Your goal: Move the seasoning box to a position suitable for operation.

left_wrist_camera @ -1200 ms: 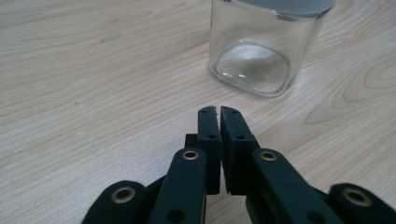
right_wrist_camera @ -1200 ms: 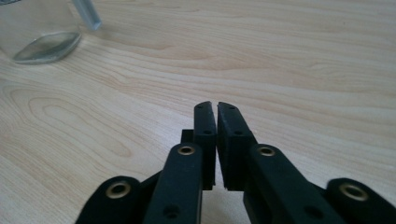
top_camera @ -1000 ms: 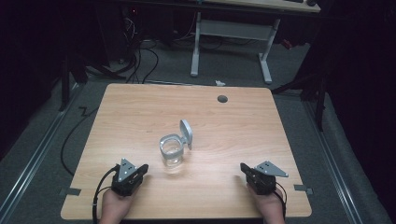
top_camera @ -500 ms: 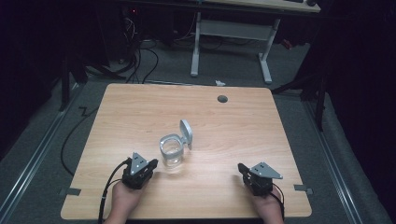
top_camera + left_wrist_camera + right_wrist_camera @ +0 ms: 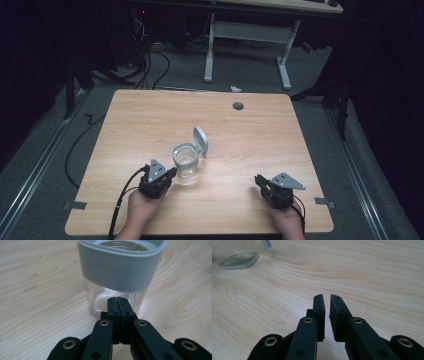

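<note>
A clear glass jar (image 5: 186, 162) with a grey collar stands near the middle of the wooden table (image 5: 150, 120), its grey lid (image 5: 201, 140) flipped up at the far side. My left gripper (image 5: 172, 172) is just left of the jar and level with its base, shut with nothing held. In the left gripper view its closed tips (image 5: 117, 298) almost touch the jar's glass wall (image 5: 120, 267). My right gripper (image 5: 258, 179) rests near the front right of the table, pointing left. Only a thin slit shows between its jaws (image 5: 327, 297), with nothing between them and the jar (image 5: 235, 252) far off.
A round grommet hole (image 5: 238, 106) sits near the table's far edge. Bare wood lies between the jar and the right gripper. Cables (image 5: 150, 60) and a white desk frame (image 5: 247, 35) stand on the floor beyond the table.
My left gripper has moved right and slightly forward, up to the jar's side. The right gripper has barely shifted.
</note>
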`<state>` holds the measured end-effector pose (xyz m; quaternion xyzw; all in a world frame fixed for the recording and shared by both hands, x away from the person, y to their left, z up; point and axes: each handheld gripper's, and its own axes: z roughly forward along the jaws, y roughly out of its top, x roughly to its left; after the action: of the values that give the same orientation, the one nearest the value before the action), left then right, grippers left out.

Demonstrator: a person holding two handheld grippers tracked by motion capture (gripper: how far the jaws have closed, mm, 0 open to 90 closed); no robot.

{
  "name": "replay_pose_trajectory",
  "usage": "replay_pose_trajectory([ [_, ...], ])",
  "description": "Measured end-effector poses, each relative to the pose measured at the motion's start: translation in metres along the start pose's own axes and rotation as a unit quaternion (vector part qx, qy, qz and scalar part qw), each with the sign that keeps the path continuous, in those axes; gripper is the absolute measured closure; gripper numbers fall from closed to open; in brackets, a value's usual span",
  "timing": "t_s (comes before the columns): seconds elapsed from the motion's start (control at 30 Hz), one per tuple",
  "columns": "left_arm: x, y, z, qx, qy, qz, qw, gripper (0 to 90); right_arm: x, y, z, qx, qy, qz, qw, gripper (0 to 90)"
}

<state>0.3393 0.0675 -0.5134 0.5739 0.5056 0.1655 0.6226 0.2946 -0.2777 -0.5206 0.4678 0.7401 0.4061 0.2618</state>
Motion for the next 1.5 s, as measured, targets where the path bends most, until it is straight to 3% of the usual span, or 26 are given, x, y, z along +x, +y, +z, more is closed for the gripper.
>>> replay_pose_trajectory([
  [0.3, -0.018, -0.012, 0.005, 0.013, -0.022, 0.014, 0.9996, 88.4, -0.003, -0.001, -0.001, -0.003, 0.0, 0.002, 1.0, 81.7],
  [0.37, -0.013, -0.009, 0.002, 0.005, -0.015, 0.011, 0.9998, 88.3, -0.004, -0.001, -0.002, -0.004, 0.001, 0.003, 1.0, 81.7],
  [0.5, 0.008, 0.004, 0.005, -0.013, 0.018, -0.001, 0.9998, 90.0, -0.004, -0.002, -0.003, -0.005, 0.004, 0.001, 1.0, 81.6],
  [0.57, 0.015, 0.01, 0.01, -0.018, 0.027, -0.007, 0.9995, 90.0, -0.005, -0.002, -0.003, -0.005, 0.007, 0.002, 1.0, 81.6],
  [0.63, 0.02, 0.015, 0.02, -0.018, 0.039, 0.001, 0.9991, 90.0, -0.005, -0.002, -0.002, -0.005, 0.008, 0.001, 1.0, 81.5],
  [0.77, 0.027, 0.022, 0.039, -0.024, 0.049, -0.001, 0.9985, 90.0, -0.005, -0.002, -0.003, -0.006, 0.011, 0.002, 0.9999, 81.2],
  [1.03, 0.023, 0.02, 0.048, -0.017, 0.037, 0.003, 0.9992, 90.0, -0.005, -0.004, -0.004, -0.005, 0.011, 0.004, 0.9999, 81.2],
  [1.5, -0.005, 0.003, 0.024, -0.016, -0.003, 0.004, 0.9999, 90.0, -0.003, -0.003, -0.001, -0.002, 0.014, 0.001, 0.9999, 81.2],
])
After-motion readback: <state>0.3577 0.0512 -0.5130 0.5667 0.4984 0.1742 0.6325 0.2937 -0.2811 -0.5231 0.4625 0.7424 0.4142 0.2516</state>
